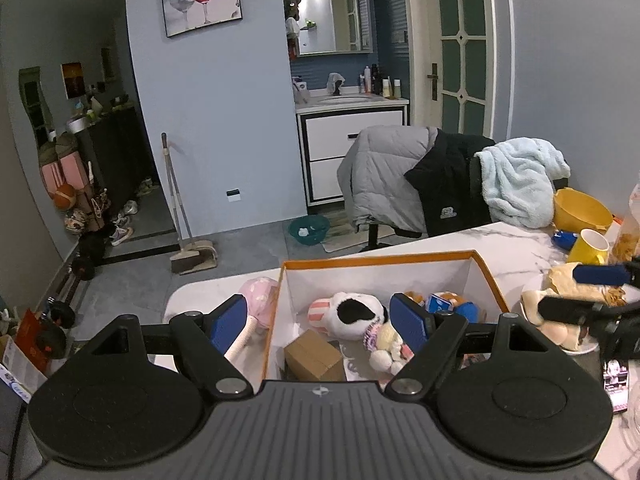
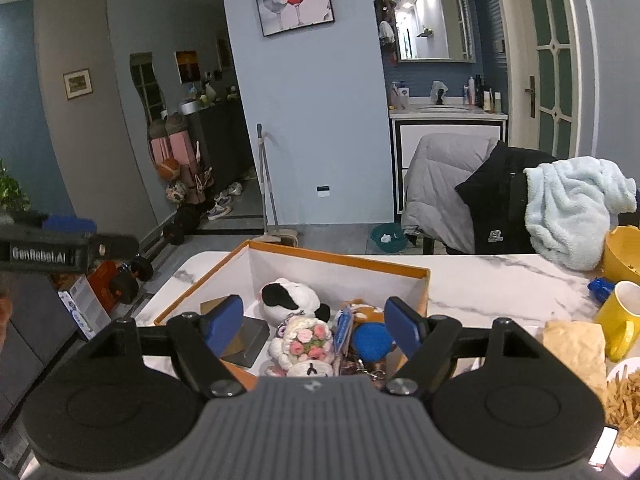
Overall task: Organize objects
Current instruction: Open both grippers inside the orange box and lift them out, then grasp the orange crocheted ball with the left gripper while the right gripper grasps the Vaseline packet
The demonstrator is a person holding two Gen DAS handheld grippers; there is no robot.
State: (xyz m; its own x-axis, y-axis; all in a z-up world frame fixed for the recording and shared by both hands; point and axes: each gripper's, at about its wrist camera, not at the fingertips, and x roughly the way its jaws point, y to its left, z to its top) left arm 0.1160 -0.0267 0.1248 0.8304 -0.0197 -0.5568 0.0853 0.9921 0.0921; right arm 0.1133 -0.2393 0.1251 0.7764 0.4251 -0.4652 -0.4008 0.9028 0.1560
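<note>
Orange-edged and white inside, the box point(image 1: 488, 276) sits on the marble table point(image 2: 488, 284), already holding a black-and-white plush toy point(image 1: 352, 314), a small cardboard carton point(image 1: 314, 356), a knitted flower doll point(image 2: 306, 344) and a blue round item point(image 2: 372, 340). A pink plush toy point(image 1: 260, 294) lies outside, against the box's left wall. The left gripper point(image 1: 320, 322) hovers over the box's near left wall with jaws spread wide, holding nothing; the right gripper point(image 2: 314, 322) hangs over the box's contents, equally open and empty. The pink toy looks soft and light, likely to squash under pressure, so its round body seems a safer hold than its thin pale limb. Much of it hides behind the left gripper's pad, and the blue item's identity cannot be made out. A yellow mug point(image 2: 622, 314) stands well to the right.
</note>
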